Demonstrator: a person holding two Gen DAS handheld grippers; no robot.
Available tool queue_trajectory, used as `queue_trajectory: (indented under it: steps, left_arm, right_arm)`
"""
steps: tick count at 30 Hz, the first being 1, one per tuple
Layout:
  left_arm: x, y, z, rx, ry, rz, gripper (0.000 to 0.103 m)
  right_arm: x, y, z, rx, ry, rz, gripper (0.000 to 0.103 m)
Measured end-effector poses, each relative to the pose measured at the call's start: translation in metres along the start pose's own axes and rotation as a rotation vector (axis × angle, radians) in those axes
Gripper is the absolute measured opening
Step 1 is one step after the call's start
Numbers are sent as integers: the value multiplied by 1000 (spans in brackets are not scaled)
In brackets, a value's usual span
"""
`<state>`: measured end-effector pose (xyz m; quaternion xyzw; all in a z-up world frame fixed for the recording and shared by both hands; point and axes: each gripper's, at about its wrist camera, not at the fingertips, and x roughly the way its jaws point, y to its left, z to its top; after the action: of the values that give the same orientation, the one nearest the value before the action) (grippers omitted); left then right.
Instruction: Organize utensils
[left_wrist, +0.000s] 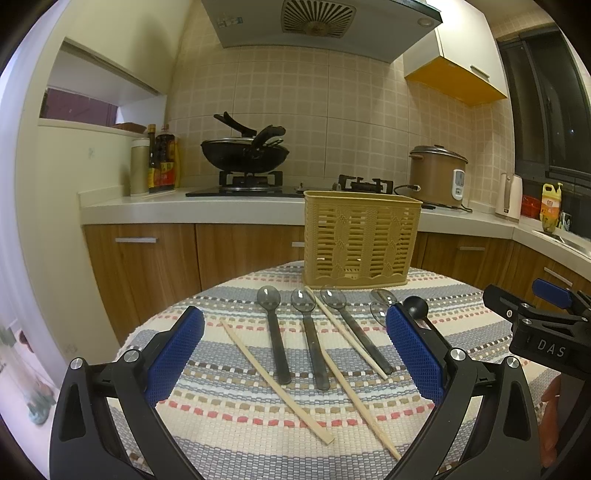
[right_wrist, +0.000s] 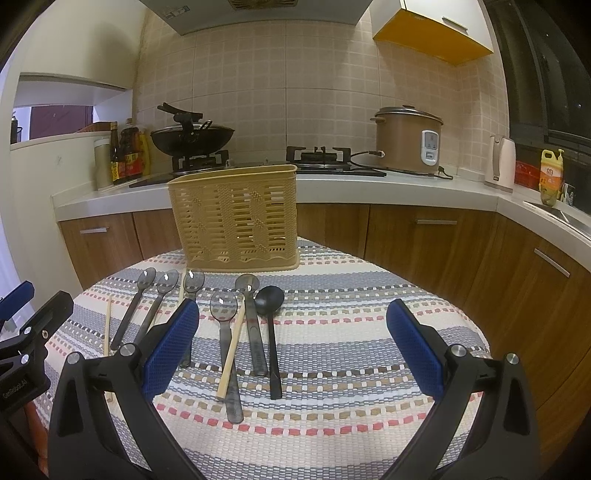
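Step in hand: nothing is picked up yet; this looks like the start, with every utensil lying on the cloth-covered counter (left_wrist: 461, 321).
Left tongs (left_wrist: 295, 354): spread wide, holding nothing, poised over the left group of spoons.
Right tongs (right_wrist: 293, 347): equally wide, holding nothing, over bare cloth just right of the black spoon (right_wrist: 271, 325).
Utensils: three clear-bowled spoons (left_wrist: 275, 332) lie side by side with chopsticks (left_wrist: 275, 384) angled among them; two more clear spoons and the black one lie to the right.
Basket (left_wrist: 360, 240): upright at the far edge, just beyond the spoon bowls, apparently empty.
Next move: probably lower one tongs around a single handle, close, lift, and drop it in the basket.
Room: open cloth on the right; the crossing chopsticks crowd the spoons.
Edges: the counter curves away close on both sides.
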<state>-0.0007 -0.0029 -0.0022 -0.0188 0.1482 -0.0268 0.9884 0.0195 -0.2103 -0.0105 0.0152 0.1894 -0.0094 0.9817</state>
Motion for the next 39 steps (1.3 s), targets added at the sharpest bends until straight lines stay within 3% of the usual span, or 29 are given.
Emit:
queue_trajectory:
  steps: [23, 26, 29, 31, 34, 39]
  left_arm:
    - [4, 9, -2, -36, 24, 5, 96]
    - [14, 25, 0, -84, 126, -11, 95]
    - [25, 50, 12, -137, 246, -52, 94]
    - [36, 68, 24, -164, 334, -85, 92]
    - [55, 88, 37, -199, 442, -134, 80]
    - [104, 107, 46, -286, 627, -275, 79]
  right_arm:
    - [3, 0, 0, 7, 18, -33, 97]
    - [6, -3, -1, 26, 35, -99, 97]
    - [8, -3, 0, 22, 71, -37, 97]
    - [17, 1, 3, -10, 140, -29, 97]
    - [31, 2, 12, -33, 236, 11, 97]
    - [67, -9, 38, -19, 412, 36, 96]
